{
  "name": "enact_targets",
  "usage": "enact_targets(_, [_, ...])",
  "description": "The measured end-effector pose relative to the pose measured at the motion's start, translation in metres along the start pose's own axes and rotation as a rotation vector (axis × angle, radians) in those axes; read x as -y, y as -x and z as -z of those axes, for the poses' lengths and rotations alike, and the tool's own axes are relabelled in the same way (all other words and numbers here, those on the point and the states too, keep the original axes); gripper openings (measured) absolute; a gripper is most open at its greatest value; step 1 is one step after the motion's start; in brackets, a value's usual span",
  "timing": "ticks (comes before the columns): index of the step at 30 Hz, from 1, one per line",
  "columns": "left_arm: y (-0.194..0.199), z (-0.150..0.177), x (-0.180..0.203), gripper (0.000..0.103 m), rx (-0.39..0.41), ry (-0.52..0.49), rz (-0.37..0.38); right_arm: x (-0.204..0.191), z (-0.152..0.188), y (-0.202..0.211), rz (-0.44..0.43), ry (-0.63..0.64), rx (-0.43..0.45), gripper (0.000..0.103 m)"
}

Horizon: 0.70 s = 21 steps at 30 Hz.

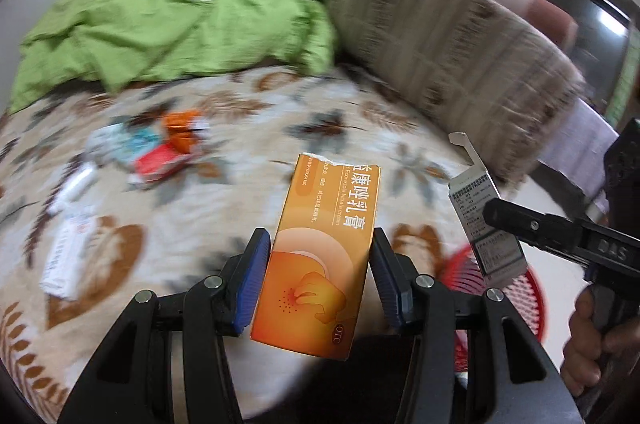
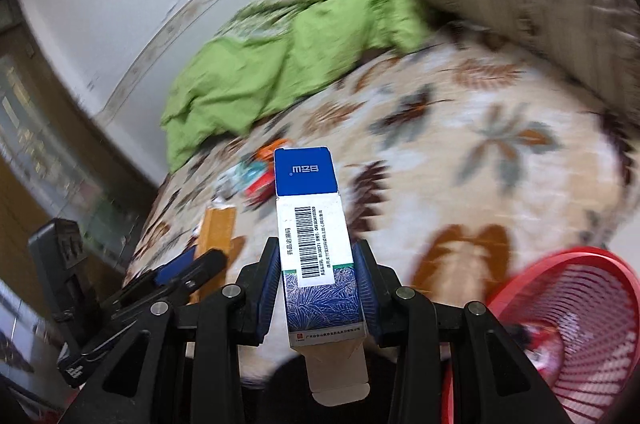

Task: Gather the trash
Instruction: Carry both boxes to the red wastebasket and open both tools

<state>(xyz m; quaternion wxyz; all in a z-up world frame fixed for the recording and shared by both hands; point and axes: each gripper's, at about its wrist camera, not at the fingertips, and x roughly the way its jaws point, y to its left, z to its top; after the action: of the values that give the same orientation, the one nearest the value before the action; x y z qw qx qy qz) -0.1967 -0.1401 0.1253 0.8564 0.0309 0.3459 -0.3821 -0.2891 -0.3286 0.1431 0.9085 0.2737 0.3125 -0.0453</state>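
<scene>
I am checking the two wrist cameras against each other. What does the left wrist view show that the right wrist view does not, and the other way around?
Only the left wrist view shows the white box lying on the bedspread at the left, and the printed orange front of the orange box.

Only the right wrist view shows the barcode on the blue-and-white box and the inside of the red basket.

Both show each gripper shut on its box, the green blanket, and the pile of small packages.
</scene>
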Motion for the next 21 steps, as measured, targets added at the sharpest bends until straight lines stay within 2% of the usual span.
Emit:
enact_targets(9, [-0.042, -0.004, 0.1, 0.049, -0.162, -0.076, 0.262, 0.087, 0.007, 0.075, 0.188, -0.148, 0.067, 0.039])
enact_targets(15, [-0.069, 0.004, 0.142, 0.049, -0.246, -0.106, 0.333, 0.121, 0.016, 0.096, 0.247, -0.227, 0.078, 0.039])
enact_targets(16, [-0.071, 0.005, 0.145, 0.051, -0.26, -0.11, 0.342, 0.125, 0.018, 0.097, 0.259, -0.233, 0.079, 0.04])
enact_targets(17, [-0.074, 0.006, 0.148, 0.058, -0.277, -0.114, 0.35, 0.13, 0.02, 0.099, 0.265, -0.241, 0.078, 0.041])
enact_targets(18, [-0.076, 0.008, 0.152, 0.06, -0.289, -0.115, 0.359, 0.133, 0.021, 0.098, 0.27, -0.257, 0.071, 0.041])
enact_targets(19, [-0.076, 0.01, 0.153, 0.062, -0.29, -0.116, 0.362, 0.136, 0.022, 0.097, 0.262, -0.268, 0.062, 0.048])
enact_targets(21, [-0.074, 0.01, 0.153, 0.062, -0.287, -0.124, 0.363, 0.14, 0.025, 0.099, 0.262, -0.278, 0.064, 0.052])
